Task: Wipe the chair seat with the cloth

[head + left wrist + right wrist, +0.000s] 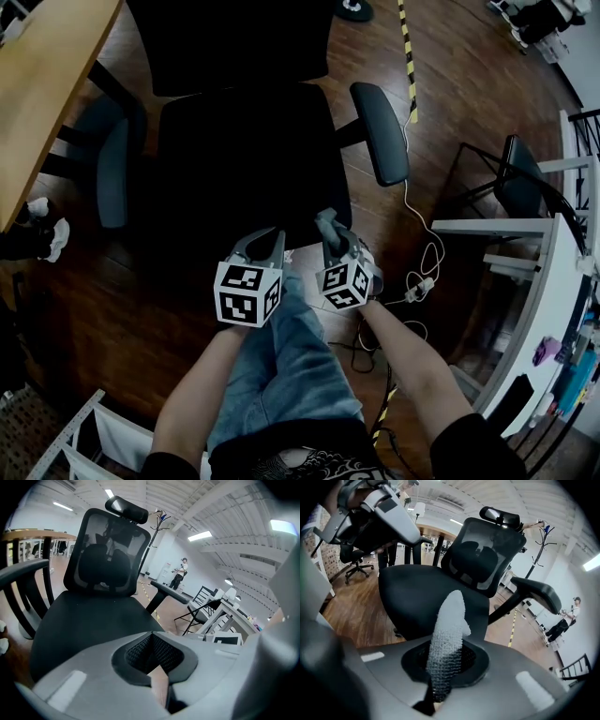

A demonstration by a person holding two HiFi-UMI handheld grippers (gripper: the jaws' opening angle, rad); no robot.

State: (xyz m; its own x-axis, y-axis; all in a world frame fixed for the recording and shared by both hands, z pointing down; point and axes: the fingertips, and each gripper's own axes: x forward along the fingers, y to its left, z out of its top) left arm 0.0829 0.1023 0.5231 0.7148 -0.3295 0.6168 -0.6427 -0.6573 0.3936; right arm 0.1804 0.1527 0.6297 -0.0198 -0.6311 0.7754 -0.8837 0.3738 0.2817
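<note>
My right gripper clamps a thin bunch of cloth, my left gripper is closed empty, so friction on the seat could tug it free.

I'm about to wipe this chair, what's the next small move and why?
Probably lower the right gripper until the cloth meets the chair seat: its jaws are shut on the cloth, held near the seat's front edge without touching it.

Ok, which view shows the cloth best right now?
Right gripper view: the cloth stands up, clamped in the right gripper, in front of the chair seat. Head view shows a grey strip at best; left gripper view shows none.
</note>
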